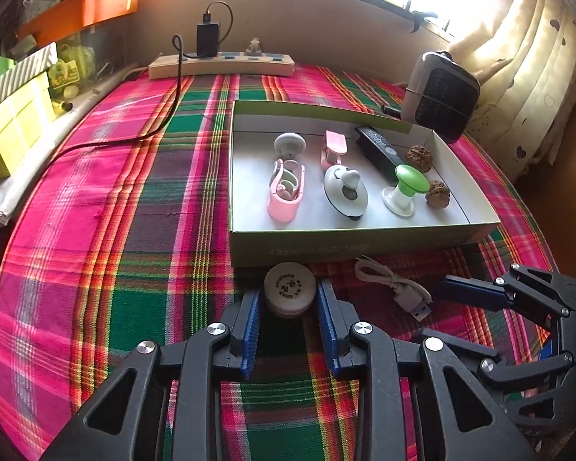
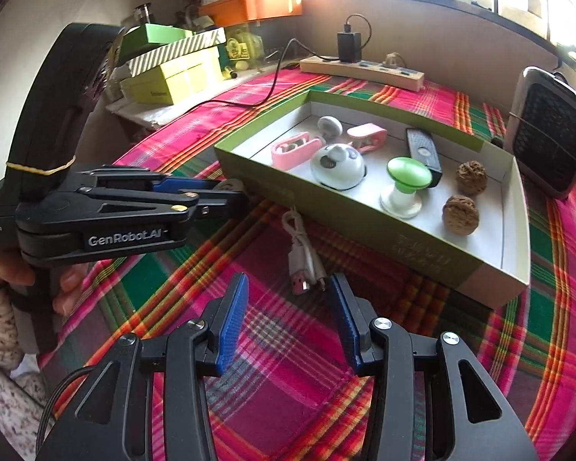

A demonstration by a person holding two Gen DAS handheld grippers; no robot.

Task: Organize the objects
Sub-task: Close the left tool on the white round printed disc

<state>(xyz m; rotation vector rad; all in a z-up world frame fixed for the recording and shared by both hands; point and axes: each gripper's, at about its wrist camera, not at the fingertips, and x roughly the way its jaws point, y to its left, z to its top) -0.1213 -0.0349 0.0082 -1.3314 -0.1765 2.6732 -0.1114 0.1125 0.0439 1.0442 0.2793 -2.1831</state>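
Left gripper [image 1: 290, 299]: fingers closed on a round cream tin [image 1: 290, 288], lid up, held low over the plaid worktop [image 1: 96, 211] just before the near wall of the green box [image 1: 326, 247]. The box lies directly beyond the fingers, so the drop looks like a short carry forward over that wall.

Right gripper [image 2: 286, 299]: fingers open, nothing gripped. White USB cable [image 2: 301, 253] lies on the cloth just ahead of the tips, long axis pointing away toward the box; the right hand is the nearer.

Box contents, left to right: pink clips, grey knob, white round gadget, black remote, green-topped massager, two walnuts.
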